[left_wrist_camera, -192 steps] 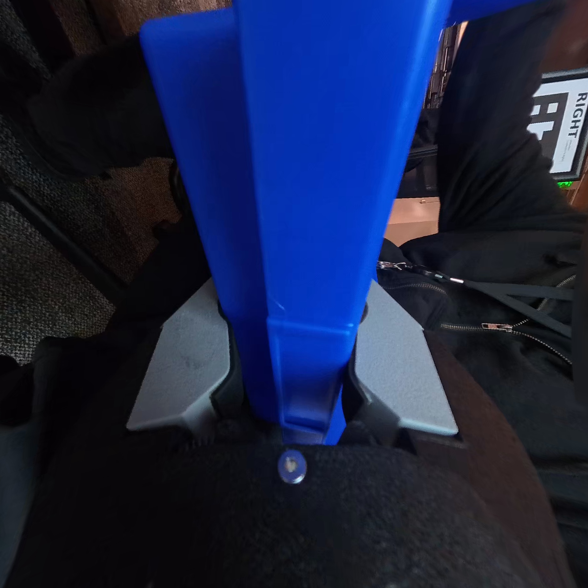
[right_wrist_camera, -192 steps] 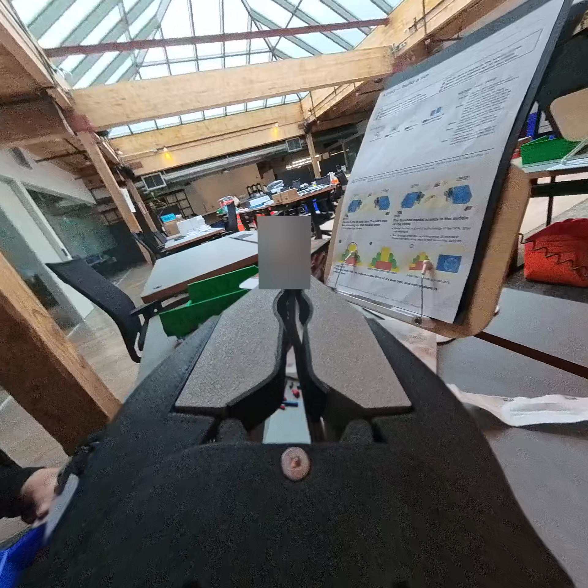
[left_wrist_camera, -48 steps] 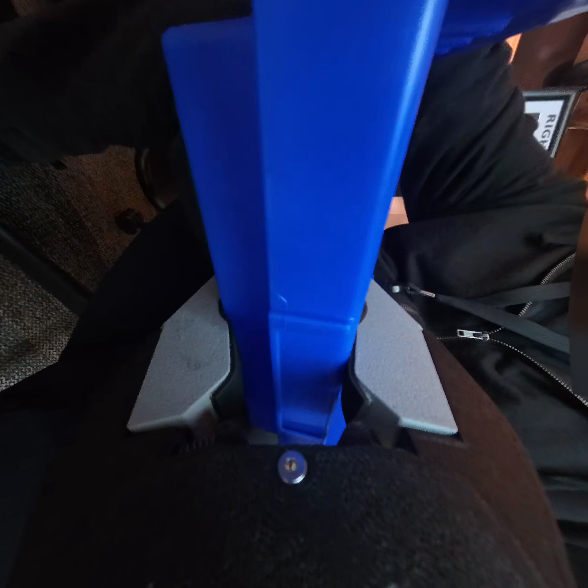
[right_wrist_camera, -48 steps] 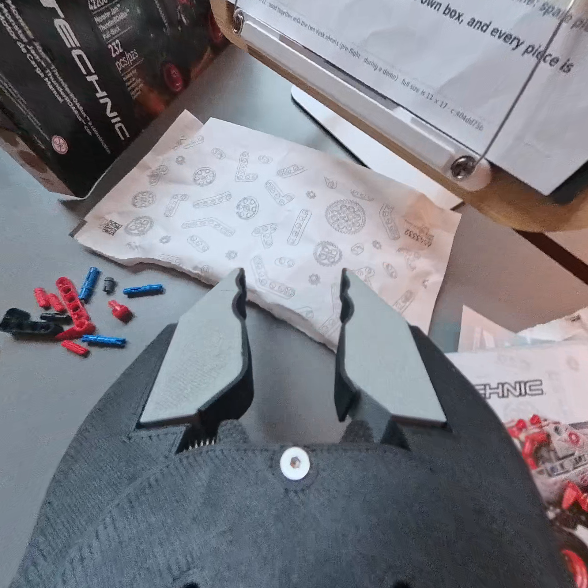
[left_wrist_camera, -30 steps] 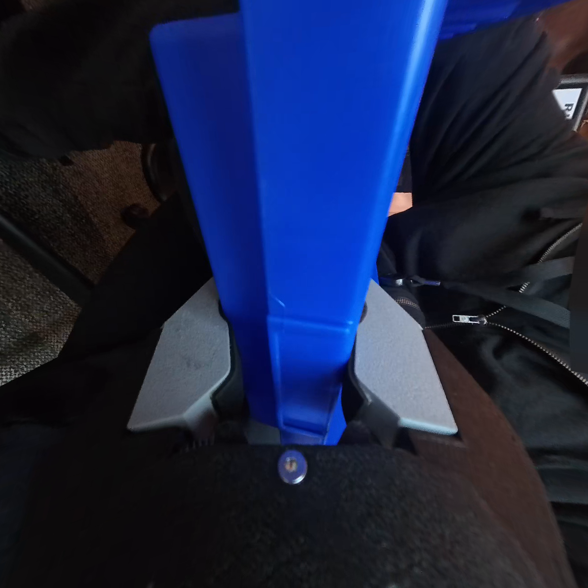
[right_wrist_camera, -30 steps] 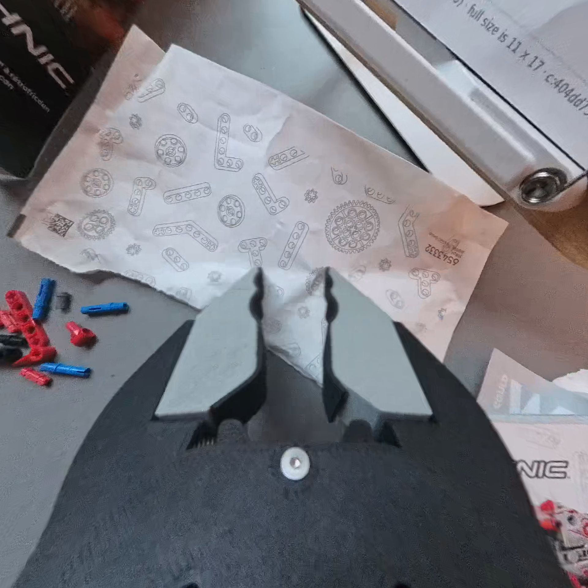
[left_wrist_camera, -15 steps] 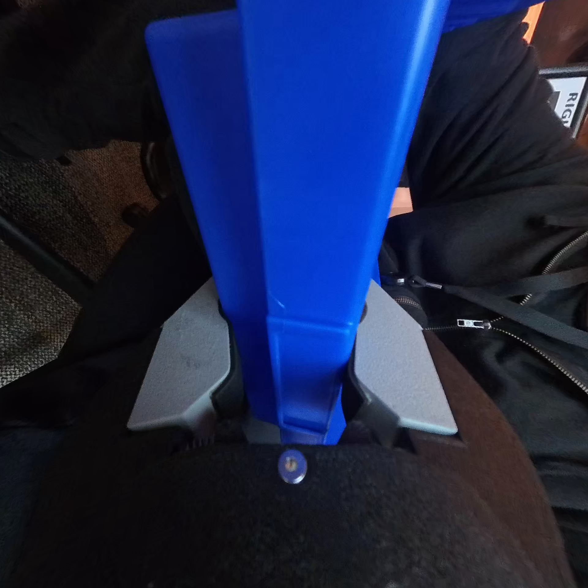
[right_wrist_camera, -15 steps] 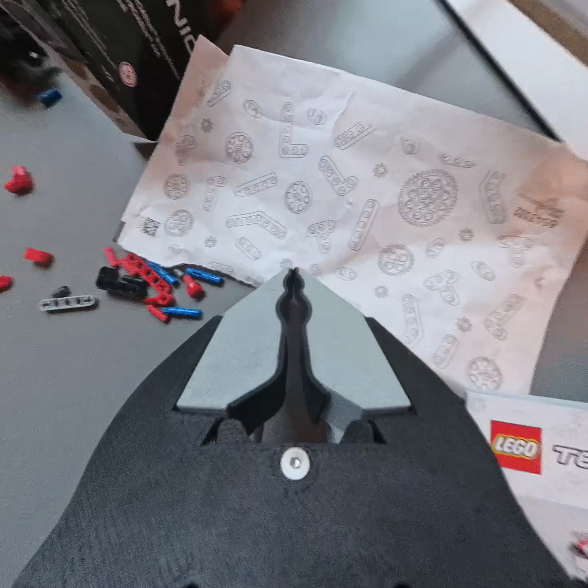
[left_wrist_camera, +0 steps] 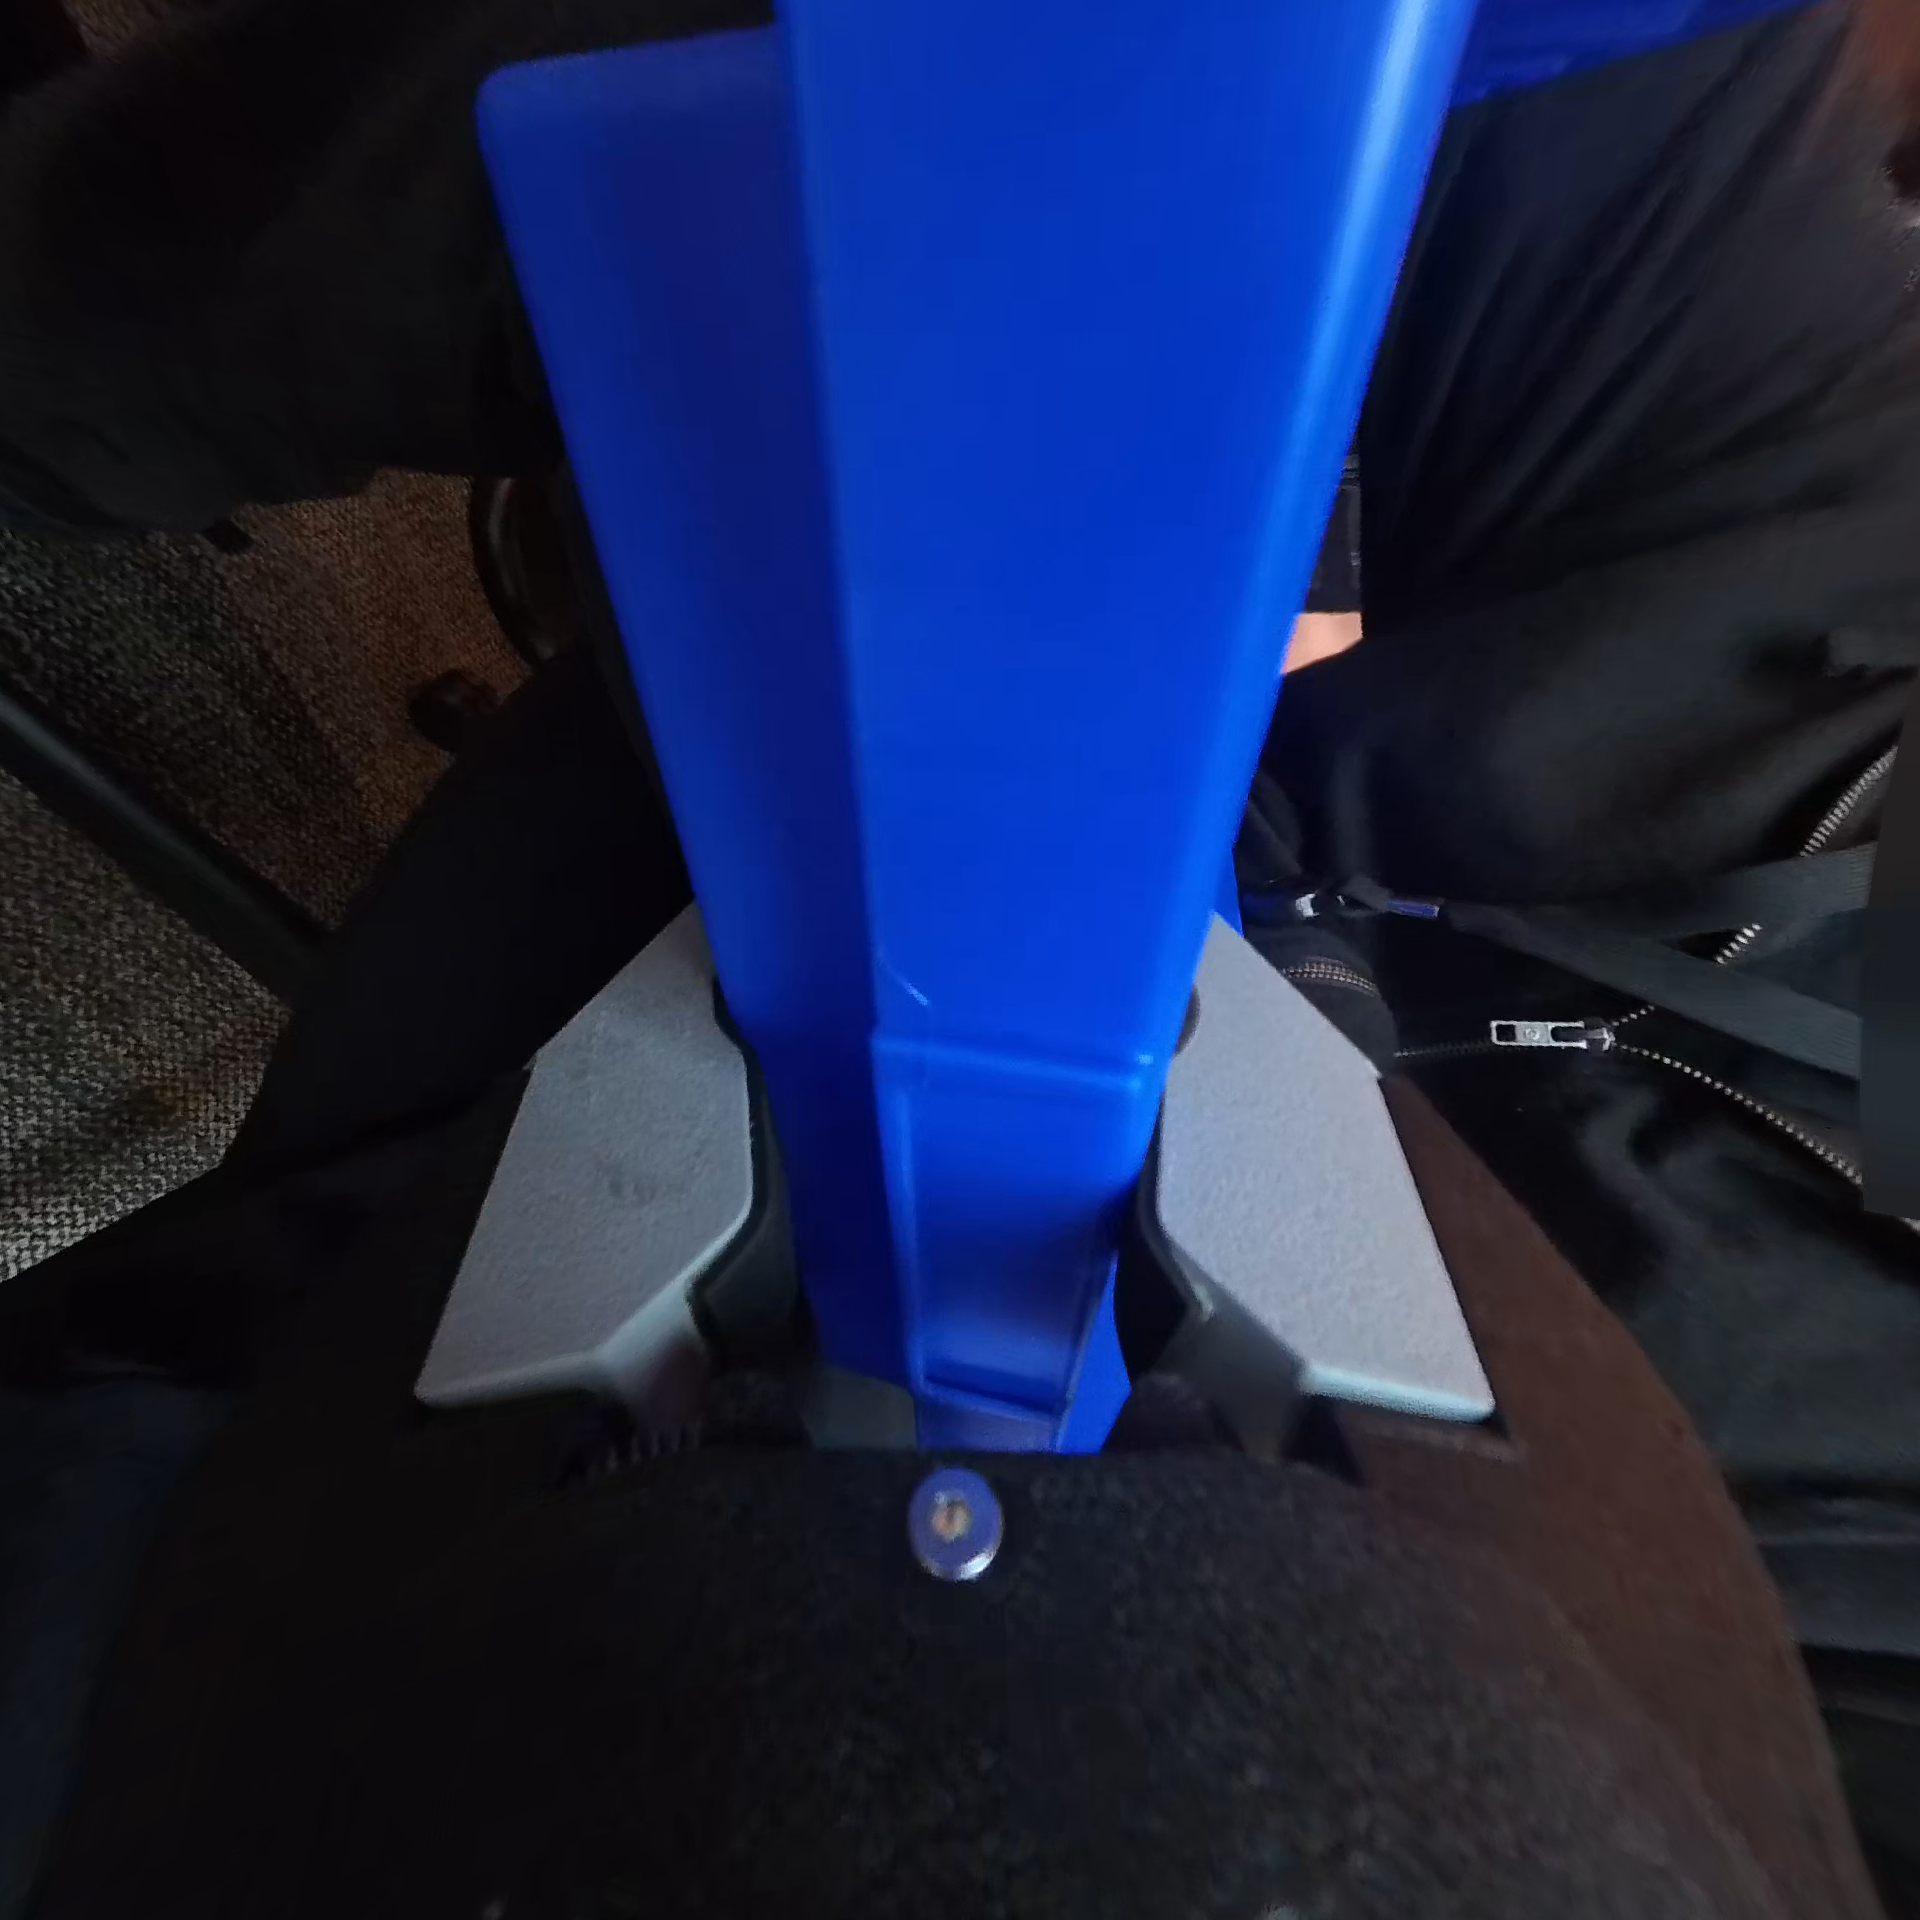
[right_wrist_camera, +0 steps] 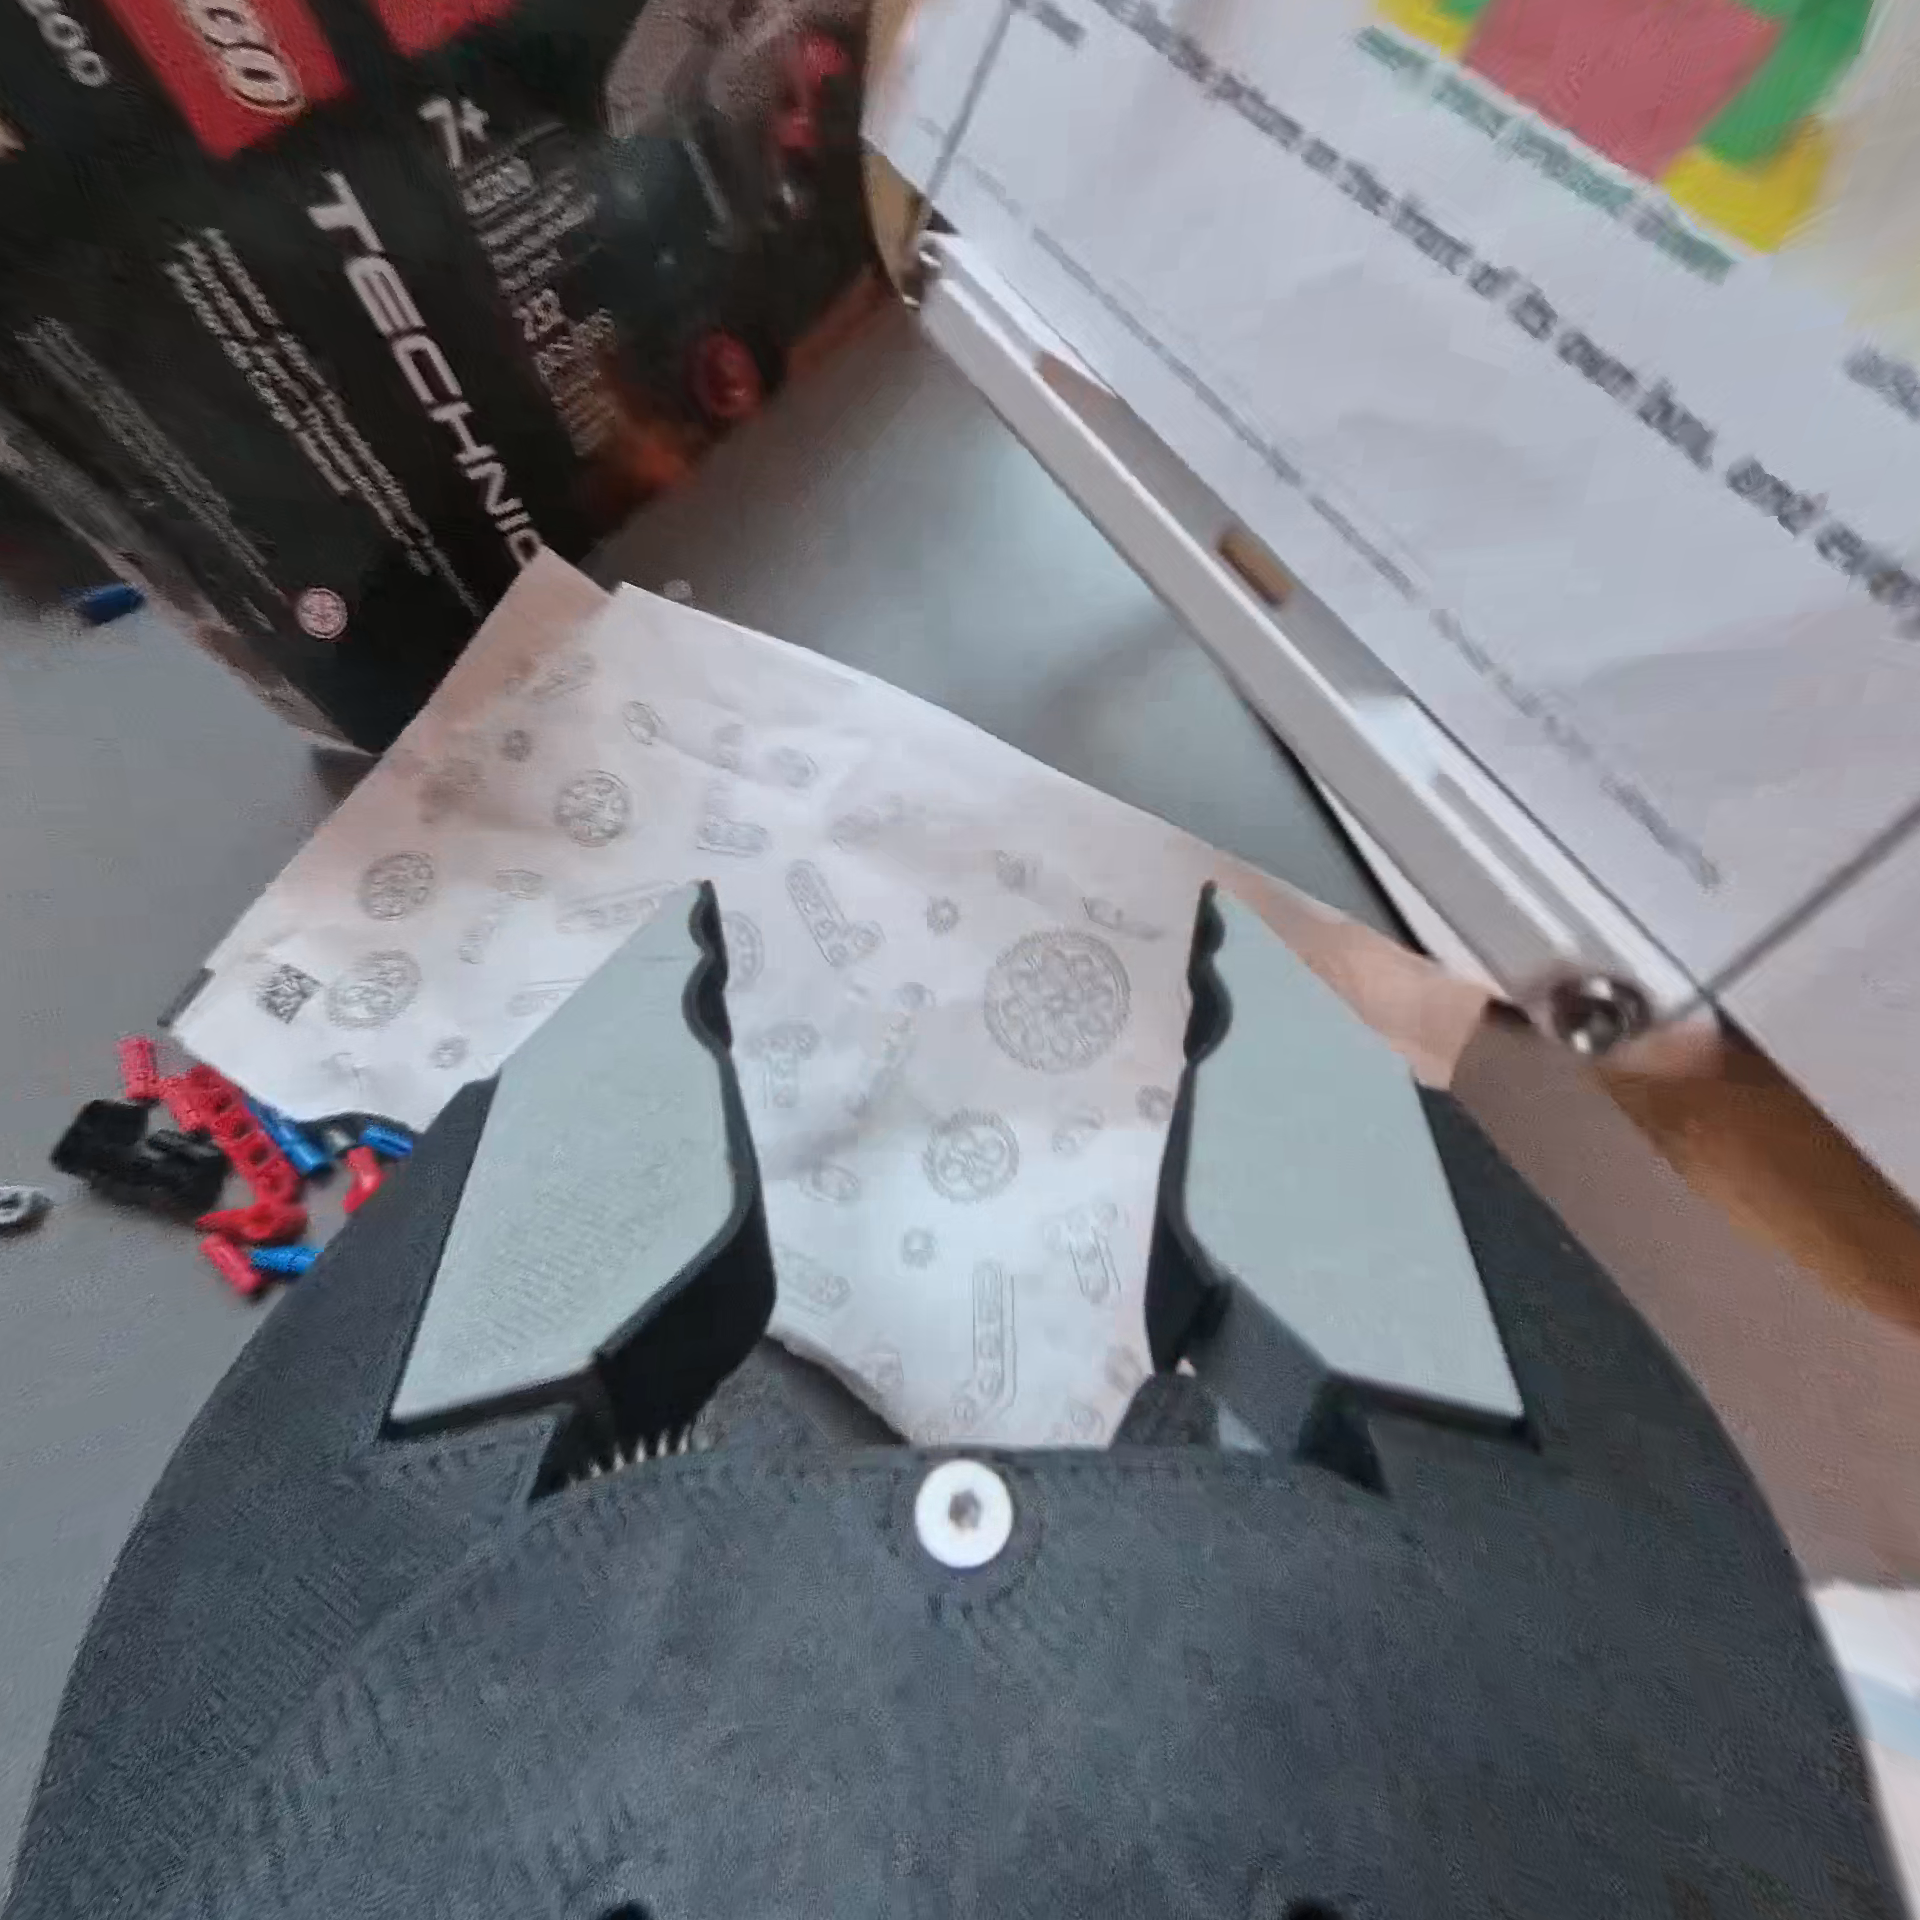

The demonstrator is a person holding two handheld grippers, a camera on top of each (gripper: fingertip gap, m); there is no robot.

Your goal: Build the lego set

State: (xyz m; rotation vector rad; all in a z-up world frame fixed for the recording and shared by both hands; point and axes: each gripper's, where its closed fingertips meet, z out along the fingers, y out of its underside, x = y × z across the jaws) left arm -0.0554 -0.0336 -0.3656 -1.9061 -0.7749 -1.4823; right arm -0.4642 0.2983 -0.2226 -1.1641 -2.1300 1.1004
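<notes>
Right wrist view: right gripper (right_wrist_camera: 954, 997) hangs fingers wide over the paper bag (right_wrist_camera: 852, 935); lego pieces (right_wrist_camera: 223, 1174) lie left on the bench (right_wrist_camera: 125, 831), easily scattered. Left gripper (left_wrist_camera: 961, 1174) clamps a blue bin (left_wrist_camera: 1018, 520).

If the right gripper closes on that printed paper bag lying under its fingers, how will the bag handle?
The paper bag looks thin and creased, so it will probably flop and crumple rather than lift flat. It lies flat on the table, so the open right gripper may slide it before catching an edge. It looks empty, hence light.
</notes>
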